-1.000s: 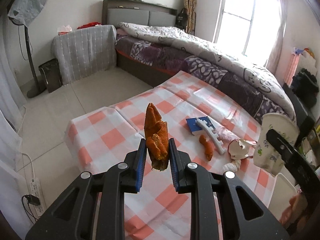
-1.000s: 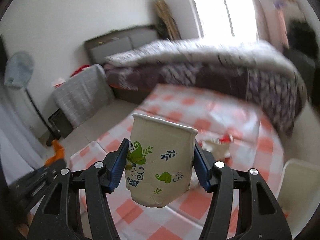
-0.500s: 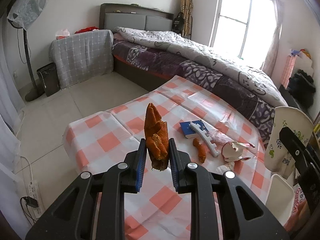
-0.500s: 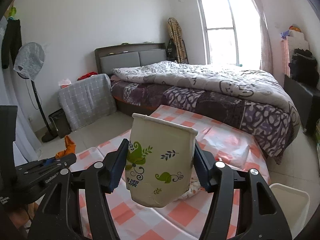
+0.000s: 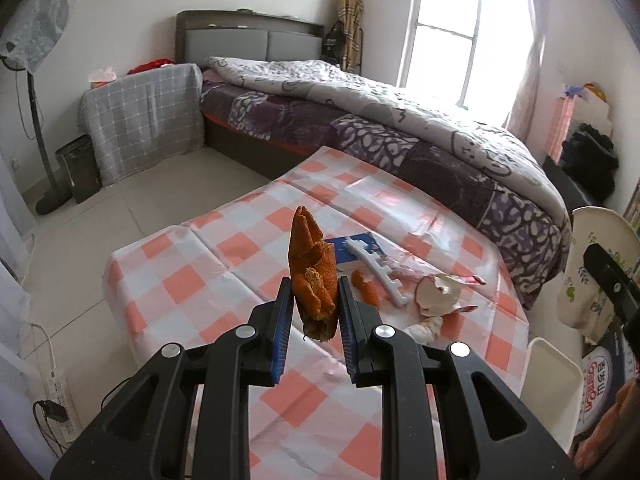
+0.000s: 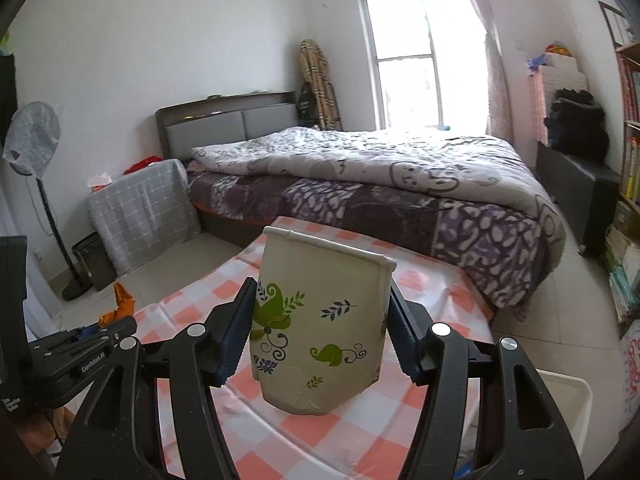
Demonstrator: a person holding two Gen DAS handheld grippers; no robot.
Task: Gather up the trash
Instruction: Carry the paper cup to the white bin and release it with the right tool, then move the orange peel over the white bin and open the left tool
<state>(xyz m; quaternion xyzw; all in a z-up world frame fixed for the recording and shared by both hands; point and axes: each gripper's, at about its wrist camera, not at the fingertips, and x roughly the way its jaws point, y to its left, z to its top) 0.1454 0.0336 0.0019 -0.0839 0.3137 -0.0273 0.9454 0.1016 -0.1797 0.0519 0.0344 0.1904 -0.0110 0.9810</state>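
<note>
The left claw (image 5: pixel 312 312) was clamped on a curled orange fruit peel (image 5: pixel 311 276), held above the desk (image 5: pixel 192 280) with its orange-and-white checked cloth. The right claw (image 6: pixel 320 340) squeezed a crumpled paper cup printed with green leaves (image 6: pixel 320 332). Neither piece was binned yet. A blue card (image 5: pixel 354 250), white plastic strip (image 5: pixel 376 268), small orange scrap (image 5: pixel 366 288) and torn white wrapper (image 5: pixel 438 294) lay uncollected; the white bin (image 5: pixel 552 392) stood just beside the desk.

Left tool (image 5: pixel 313 312) clamped nearly closed, tilted downward, right tool (image 6: pixel 320 332) held half-wide, both raised
</note>
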